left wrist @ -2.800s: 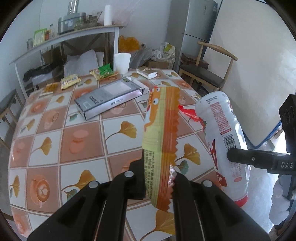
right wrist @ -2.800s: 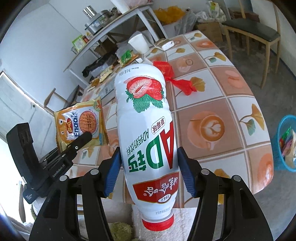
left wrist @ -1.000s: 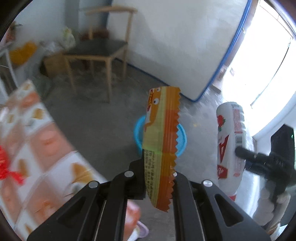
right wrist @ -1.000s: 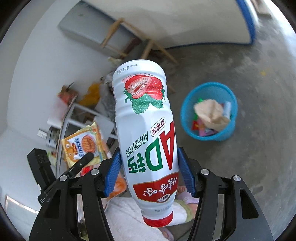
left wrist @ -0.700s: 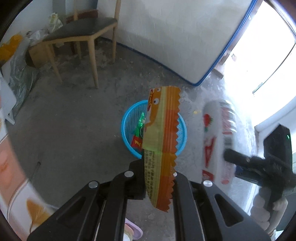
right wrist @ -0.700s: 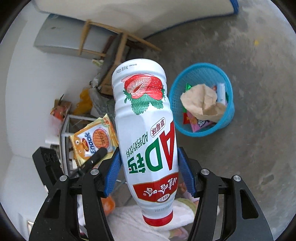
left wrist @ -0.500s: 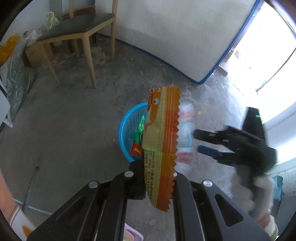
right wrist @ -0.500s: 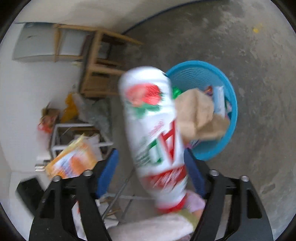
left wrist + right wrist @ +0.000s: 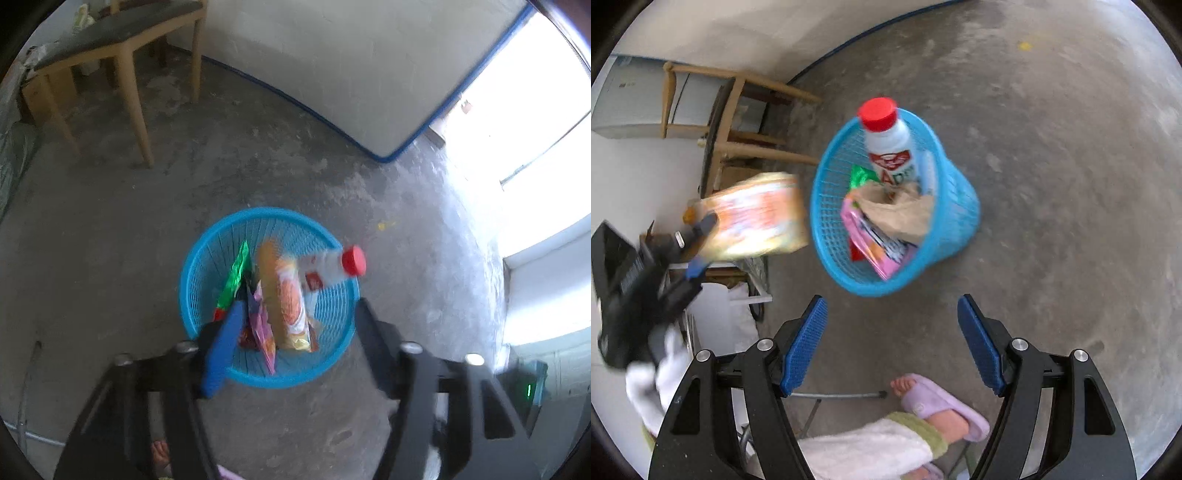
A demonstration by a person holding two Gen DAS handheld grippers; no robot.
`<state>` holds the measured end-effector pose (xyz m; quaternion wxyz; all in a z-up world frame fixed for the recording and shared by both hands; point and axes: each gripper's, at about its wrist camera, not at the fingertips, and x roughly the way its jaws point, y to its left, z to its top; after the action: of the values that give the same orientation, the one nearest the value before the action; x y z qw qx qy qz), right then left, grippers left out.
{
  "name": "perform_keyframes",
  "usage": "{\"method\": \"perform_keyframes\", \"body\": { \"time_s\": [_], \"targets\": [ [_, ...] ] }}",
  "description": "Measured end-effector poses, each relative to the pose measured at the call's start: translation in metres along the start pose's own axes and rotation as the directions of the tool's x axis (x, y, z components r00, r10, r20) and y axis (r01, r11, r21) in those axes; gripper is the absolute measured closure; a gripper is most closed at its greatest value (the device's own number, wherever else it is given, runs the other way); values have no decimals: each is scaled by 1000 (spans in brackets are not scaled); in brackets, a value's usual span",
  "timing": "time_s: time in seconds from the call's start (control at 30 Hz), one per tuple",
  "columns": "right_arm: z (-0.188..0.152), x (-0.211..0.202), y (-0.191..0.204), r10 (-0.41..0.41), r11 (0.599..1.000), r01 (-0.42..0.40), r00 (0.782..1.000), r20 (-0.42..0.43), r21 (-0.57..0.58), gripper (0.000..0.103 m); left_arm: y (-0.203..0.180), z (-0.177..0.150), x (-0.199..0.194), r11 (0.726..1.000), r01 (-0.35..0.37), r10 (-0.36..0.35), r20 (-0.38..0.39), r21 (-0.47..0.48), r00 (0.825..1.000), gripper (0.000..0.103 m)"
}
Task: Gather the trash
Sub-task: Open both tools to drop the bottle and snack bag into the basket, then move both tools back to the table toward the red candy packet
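Both grippers hang over the blue basket [image 9: 192, 280]: the right gripper [image 9: 892, 341] gapes empty, its bottle [image 9: 888, 147] resting cap-up inside, while the left gripper [image 9: 291, 336] is spreading its jaws so the snack packet [image 9: 284, 299] drops in.

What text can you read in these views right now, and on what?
"AD": on the bottle, partly hidden in the basket.
Red emblem on the bottle: too small to read.
Snack pack: print blurred, unreadable.
Wrappers in the basket: unreadable.
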<state>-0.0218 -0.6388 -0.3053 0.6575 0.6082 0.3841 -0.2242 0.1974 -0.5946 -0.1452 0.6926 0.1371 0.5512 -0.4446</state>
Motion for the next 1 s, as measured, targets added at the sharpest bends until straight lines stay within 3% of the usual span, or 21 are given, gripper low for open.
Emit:
{"method": "perform_keyframes", "body": {
  "time_s": [0.13,0.3,0.4,0.57,0.77,0.9,1.0],
  "targets": [
    [-12,-23,-12,-11,1000,10,1000,22,13,33,2,1,-26,993,97,-93,61,-67,994,36],
    [-17,-37,-1,-4,1000,5,999,51,-16,33,3,-11,-87,990,137,-131,161,-28,978,35],
    [-23,-44,15,12,999,-9,998,69,-51,33,7,-23,-126,985,172,-167,211,-7,963,35],
    [-41,-56,54,74,988,-62,994,78,-145,33,33,-71,-210,979,205,-193,318,-3,928,33],
    [-72,-67,110,167,952,-147,984,54,-268,31,88,-148,-291,986,150,-101,441,-77,892,31],
    [-98,-69,153,209,913,-187,978,21,-363,27,130,-203,-335,985,68,22,503,-159,864,31],
    [-119,-71,193,230,861,-207,973,-6,-464,25,165,-250,-365,968,0,140,540,-251,830,31]
  ]
}}
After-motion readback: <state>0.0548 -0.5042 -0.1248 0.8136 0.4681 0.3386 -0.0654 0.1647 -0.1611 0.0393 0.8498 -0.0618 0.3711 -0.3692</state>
